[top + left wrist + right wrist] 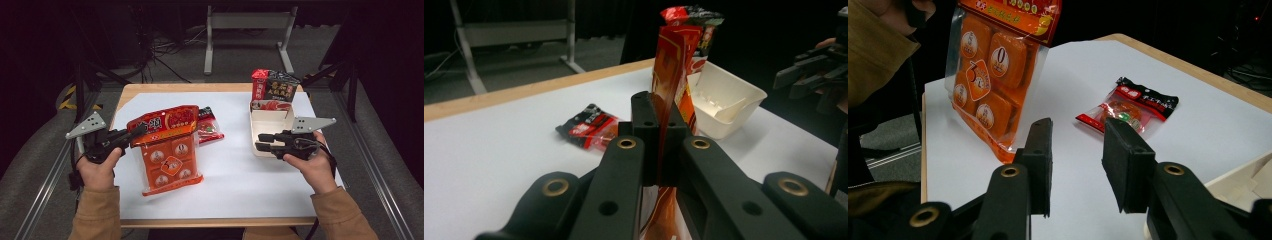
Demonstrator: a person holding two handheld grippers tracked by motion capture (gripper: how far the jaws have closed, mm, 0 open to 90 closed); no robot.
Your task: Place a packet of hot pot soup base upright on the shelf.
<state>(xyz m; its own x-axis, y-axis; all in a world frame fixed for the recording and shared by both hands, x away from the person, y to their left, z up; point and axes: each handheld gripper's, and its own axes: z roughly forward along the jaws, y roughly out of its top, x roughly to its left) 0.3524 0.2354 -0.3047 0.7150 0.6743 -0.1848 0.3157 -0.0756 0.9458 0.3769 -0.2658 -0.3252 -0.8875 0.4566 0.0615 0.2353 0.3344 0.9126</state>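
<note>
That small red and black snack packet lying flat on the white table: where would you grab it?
Probably by the small red and black snack packet's thin sealed edge, coming from above with jaws either side of it. It lies flat and apart from the big orange pouch, so the edges are free.

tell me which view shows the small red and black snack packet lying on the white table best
The right gripper view: the small red and black snack packet lies unobstructed. The left gripper view shows it farther off; the high view shows it partly behind the orange bag.

Three snack packets (167, 150), one white tray (270, 125).
</note>
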